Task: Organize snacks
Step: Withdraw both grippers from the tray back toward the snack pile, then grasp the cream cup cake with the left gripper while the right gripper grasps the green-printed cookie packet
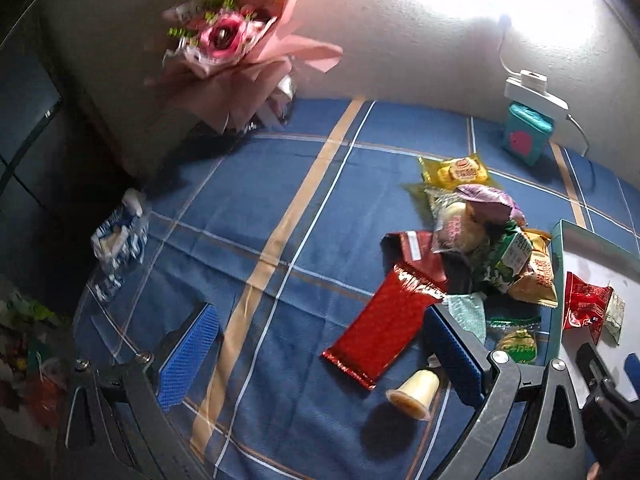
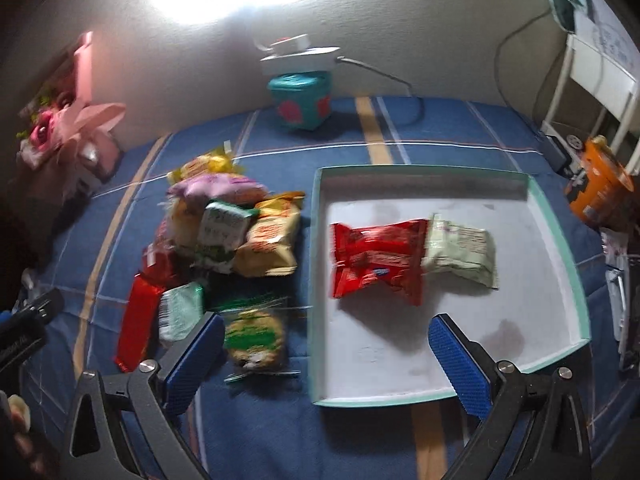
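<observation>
Sorting is under way: two packets, one red packet (image 2: 378, 262) and one pale packet (image 2: 460, 254), lie in the tray (image 2: 560, 232) just ahead of the right tongs (image 2: 326, 354). Both tongs stand apart and empty. The snack pile (image 2: 224, 232), roughly ten items, lies ahead-left on the table (image 2: 440, 128). The left tongs (image 1: 320, 356) face one red bar (image 1: 384, 320) and one jelly cup (image 1: 416, 394); the next move probably calls for closing on a loose item.
</observation>
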`<state>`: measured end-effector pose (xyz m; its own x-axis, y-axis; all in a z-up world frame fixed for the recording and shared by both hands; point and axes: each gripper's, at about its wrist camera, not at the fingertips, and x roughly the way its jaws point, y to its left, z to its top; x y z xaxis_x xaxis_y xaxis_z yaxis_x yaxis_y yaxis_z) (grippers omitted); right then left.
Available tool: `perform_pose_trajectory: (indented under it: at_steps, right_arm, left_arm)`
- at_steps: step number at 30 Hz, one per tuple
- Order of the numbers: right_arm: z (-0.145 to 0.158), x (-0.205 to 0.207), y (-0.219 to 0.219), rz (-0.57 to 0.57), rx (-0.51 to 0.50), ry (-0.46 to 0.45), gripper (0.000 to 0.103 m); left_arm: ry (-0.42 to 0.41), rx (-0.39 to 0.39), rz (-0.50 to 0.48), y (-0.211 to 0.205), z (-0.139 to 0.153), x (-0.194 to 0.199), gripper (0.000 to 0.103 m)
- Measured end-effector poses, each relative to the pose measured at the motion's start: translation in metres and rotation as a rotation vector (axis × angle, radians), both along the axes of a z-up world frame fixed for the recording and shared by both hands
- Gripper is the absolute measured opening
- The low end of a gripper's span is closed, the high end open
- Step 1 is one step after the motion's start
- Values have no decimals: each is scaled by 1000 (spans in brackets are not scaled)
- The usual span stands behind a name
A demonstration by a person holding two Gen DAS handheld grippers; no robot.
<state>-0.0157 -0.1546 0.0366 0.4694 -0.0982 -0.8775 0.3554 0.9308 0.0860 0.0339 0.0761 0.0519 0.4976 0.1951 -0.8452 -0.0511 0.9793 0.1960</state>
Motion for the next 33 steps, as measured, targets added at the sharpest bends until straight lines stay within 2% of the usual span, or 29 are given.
perform_pose_trajectory:
  at_steps: [3,8,13,16,19,21,23,30,33]
  right_arm:
    - [-5,4,14,46,13,6,103]
    - [-22,17,35,116,28,66,103]
    - [-31,26,47,152,20,91,102]
    - [-33,29,50,167,2,99,97]
    - [-37,32,49,183,25,113,92]
    - [-41,33,49,188,47,120,87]
    - [-46,35,47,190,76,132,78]
    - [-65,39,45,191,114,160,74]
    - [-75,42,45,188,130,181,66]
  left_arm:
    - [37,-16,17,11,-10,5,102]
    - [112,-60,66,26,-30,16,102]
    - [157,-114,47,25,-42,24,102]
    - [157,-111,18,18,-43,27,102]
    - [167,-137,-18,10,-45,27,102]
    - [189,-152,-46,5,-47,27,102]
    - [212,-165,-60,-1,-52,25,102]
    - [311,-255,-49,-7,-78,21,102]
    - [344,-293,-34,-8,-86,19,102]
